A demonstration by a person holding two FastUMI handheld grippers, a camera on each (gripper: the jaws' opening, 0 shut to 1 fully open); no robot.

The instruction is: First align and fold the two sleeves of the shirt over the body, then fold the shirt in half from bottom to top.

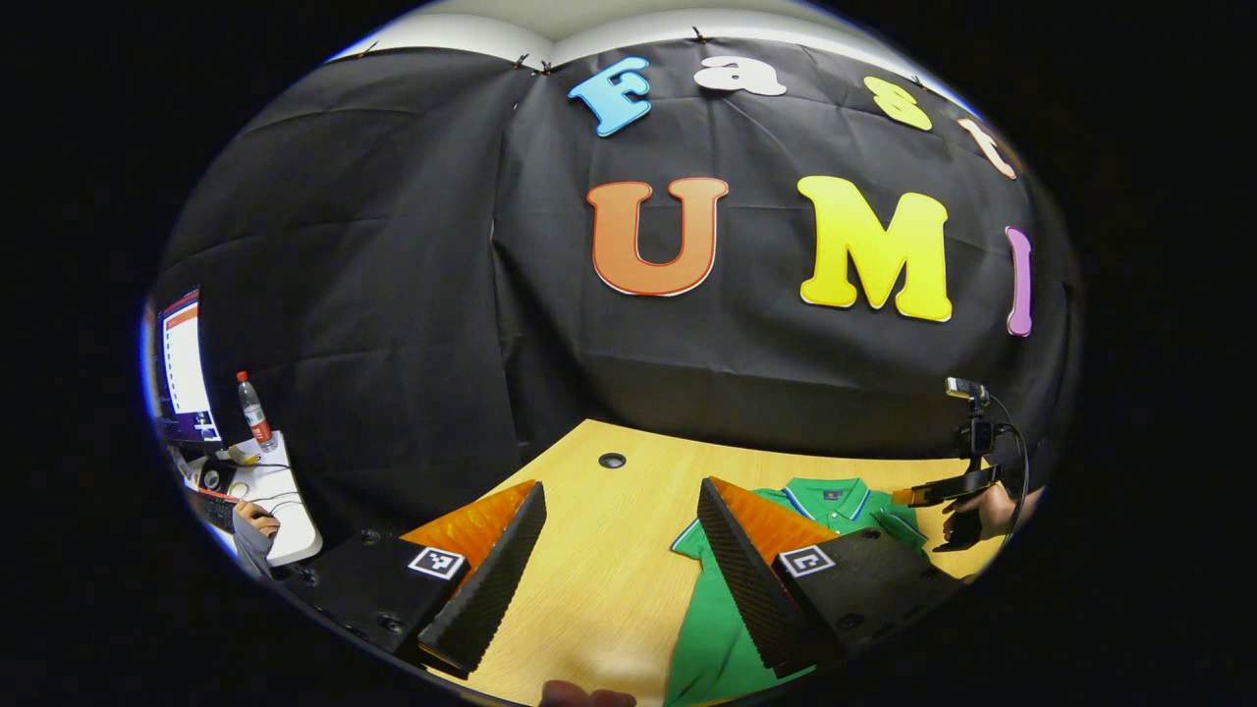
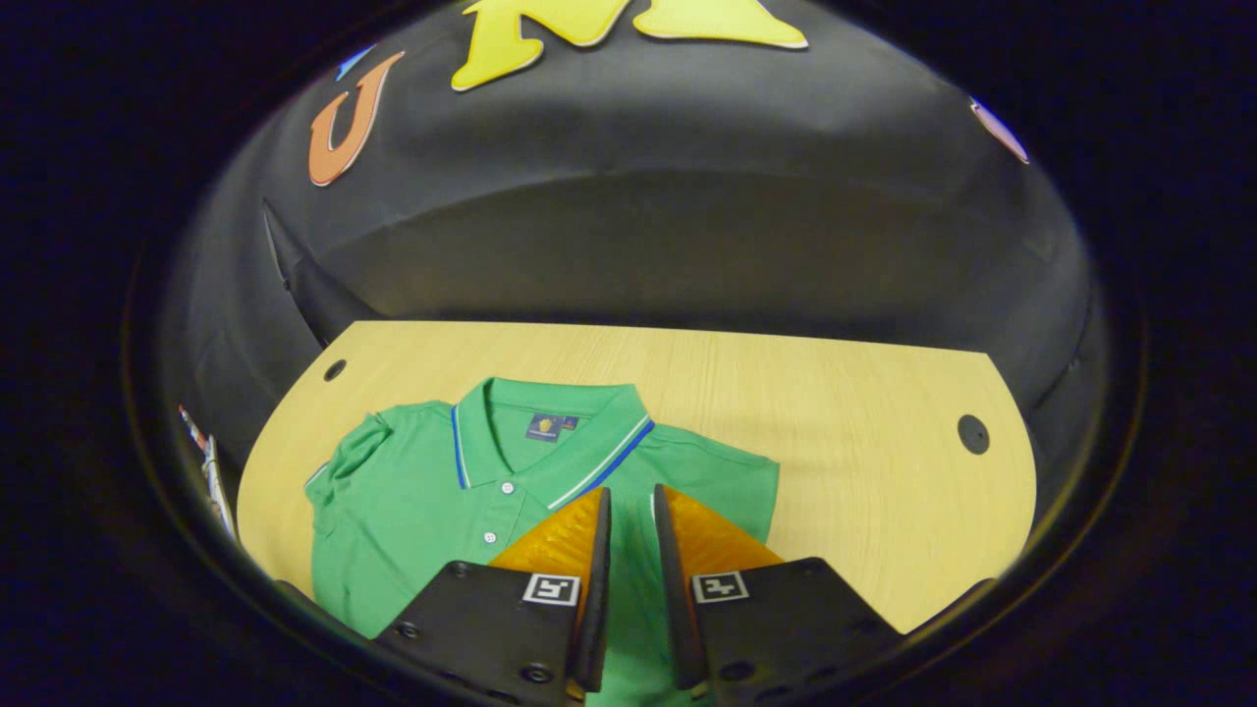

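Left gripper view: low over the table's near-left part, facing the booth wall. Right gripper view: close above the shirt, tilted down toward 12 o'clock. Both share shirt and table.

Shirt: lower body cut off at the bottom edge of the right gripper view, and partly covered there by the right tongs. Whether cloth sits between their fingers: cannot tell. In the left gripper view, the left tongs hide the shirt's middle. Bottle: label too small.
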